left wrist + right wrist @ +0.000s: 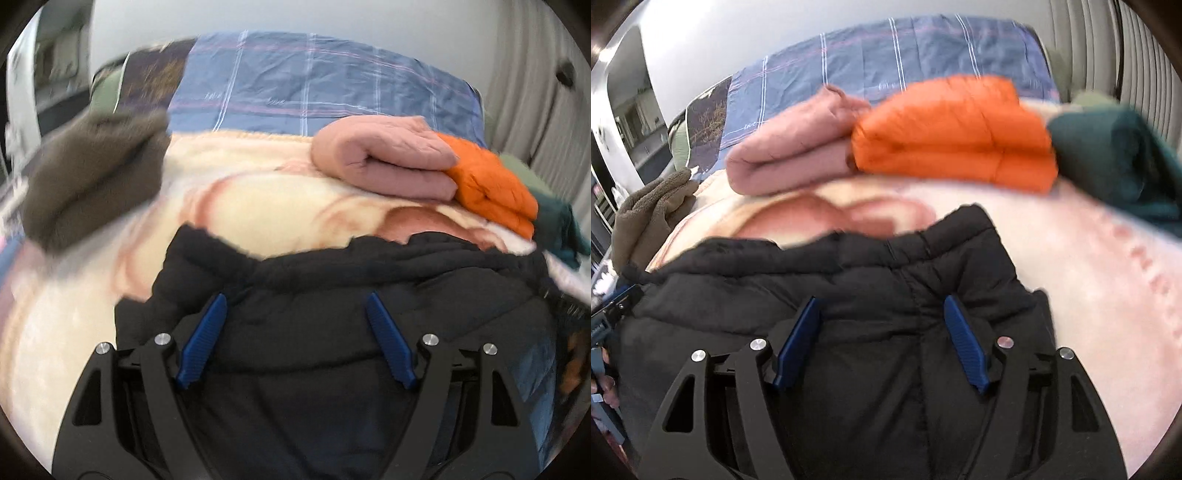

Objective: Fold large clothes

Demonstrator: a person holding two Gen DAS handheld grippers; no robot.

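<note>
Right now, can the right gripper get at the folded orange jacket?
Probably yes. The right gripper is open over the black jacket, and only bare blanket lies between that and the orange jacket.

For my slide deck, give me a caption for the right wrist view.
Right gripper, fingers open, over a black puffer jacket; folded pink and orange garments behind.

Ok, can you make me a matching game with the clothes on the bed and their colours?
Things:
1. puffy jacket under the hand-held grippers
2. folded jacket in the middle of the far row
3. folded piece left of it
4. bundle far right

Colours:
A. pink
B. dark green
C. black
D. orange

Pairs: 1-C, 2-D, 3-A, 4-B
</note>
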